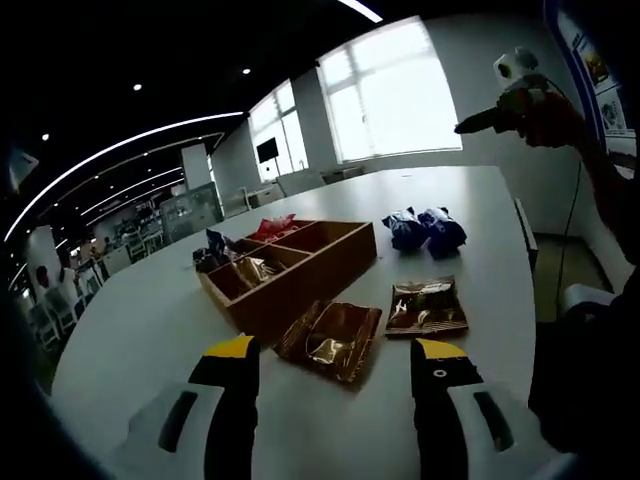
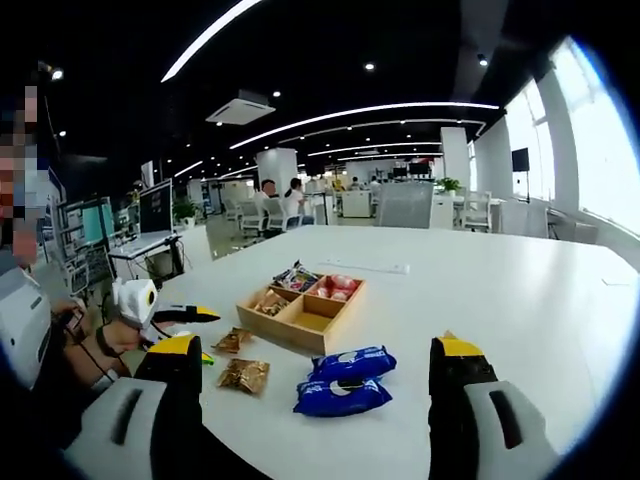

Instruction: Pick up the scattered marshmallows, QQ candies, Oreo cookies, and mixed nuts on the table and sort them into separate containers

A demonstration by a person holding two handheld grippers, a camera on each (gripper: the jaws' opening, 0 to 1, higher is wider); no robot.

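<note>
In the left gripper view, the left gripper (image 1: 337,362) hovers over the near edge of the white table (image 1: 150,320), its yellow-tipped jaws spread wide with nothing between them. Toward the table's middle sits a wooden divided box (image 1: 290,265): its far-left compartment holds dark packets, the far one a red packet (image 1: 272,227), and a nearer one a gold-brown packet. Touching the box's near corner lies a brown foil nut packet (image 1: 330,340); just right of it lies a second brown packet (image 1: 426,306). Farther back, near the table's right edge, two blue Oreo packs (image 1: 424,229) lie side by side. The right gripper (image 1: 497,118) shows at upper right, raised above the table.

In the right gripper view, the left gripper (image 2: 185,314), gripped by a hand, reaches in over the table's left edge. The right gripper (image 2: 318,372) is wide open and empty. Two brown packets (image 2: 240,360) lie left of the wooden box (image 2: 300,310), and two blue Oreo packs (image 2: 345,380) rest in front of it, between the jaws.
</note>
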